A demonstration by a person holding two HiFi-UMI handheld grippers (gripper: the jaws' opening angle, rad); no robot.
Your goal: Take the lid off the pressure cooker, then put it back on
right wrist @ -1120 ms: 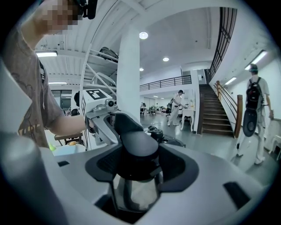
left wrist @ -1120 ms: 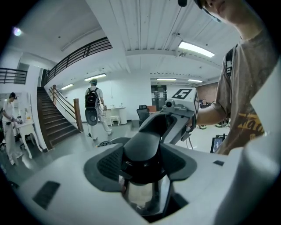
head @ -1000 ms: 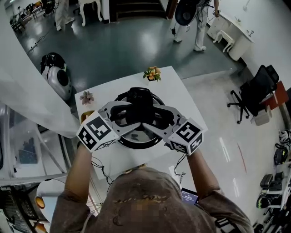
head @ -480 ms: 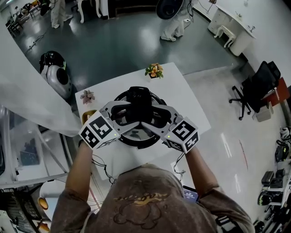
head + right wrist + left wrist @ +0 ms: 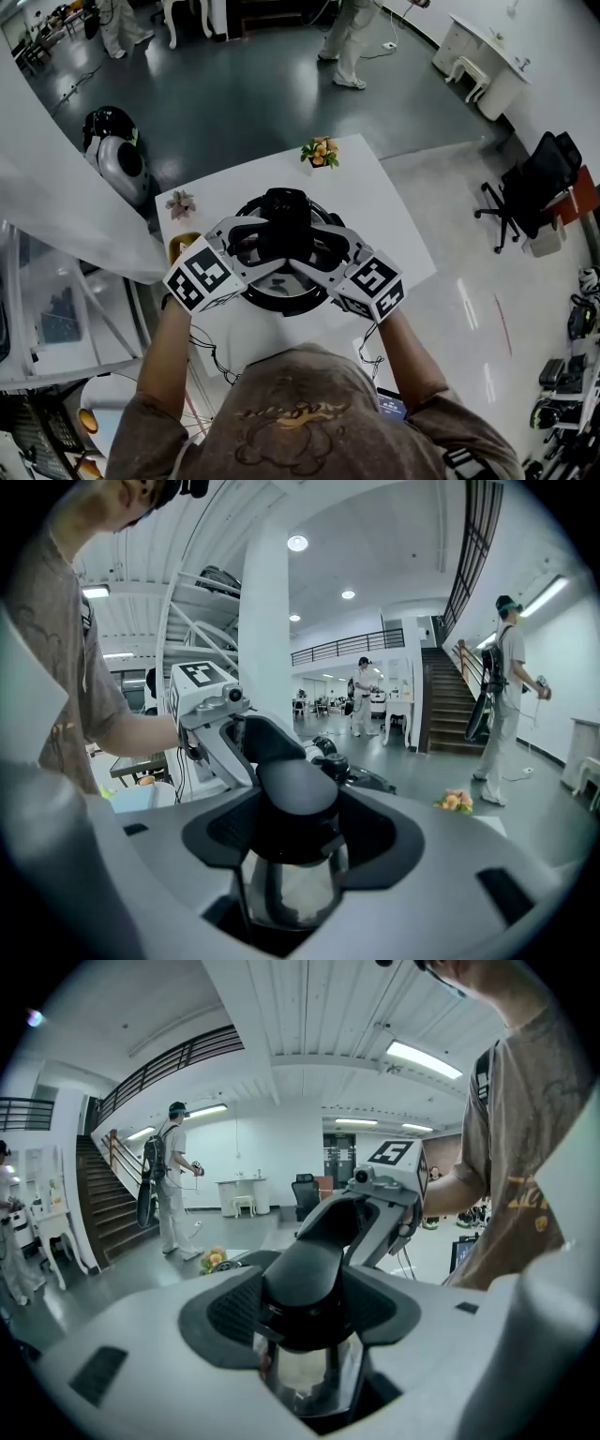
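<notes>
The lid [image 5: 274, 279] lies over the pressure cooker [image 5: 281, 302], which stands near the middle of the white counter [image 5: 380, 217], straight in front of the person. Whether the lid is fully seated on the rim or held just above it – this the views do not settle.

The black lid handle [image 5: 286, 217] rises from the lid's centre, and its longer side seems to run away from the person. The left gripper [image 5: 255, 240] comes to it from the person's left and the right gripper [image 5: 317, 246] from the right, so the handle sits exactly between them. In each gripper view the handle fills the gap between the two pads, and both grippers pinch it at a wide spread. Neither hand is nearer; the hold is symmetric, so the coming move probably depends on keeping the lid level over the pot.

Around it, a small flower pot [image 5: 320, 151] stands at the counter's far edge and another small flower [image 5: 179, 201] at the far left corner – both well apart from the cooker. Nothing stands in the way.
</notes>
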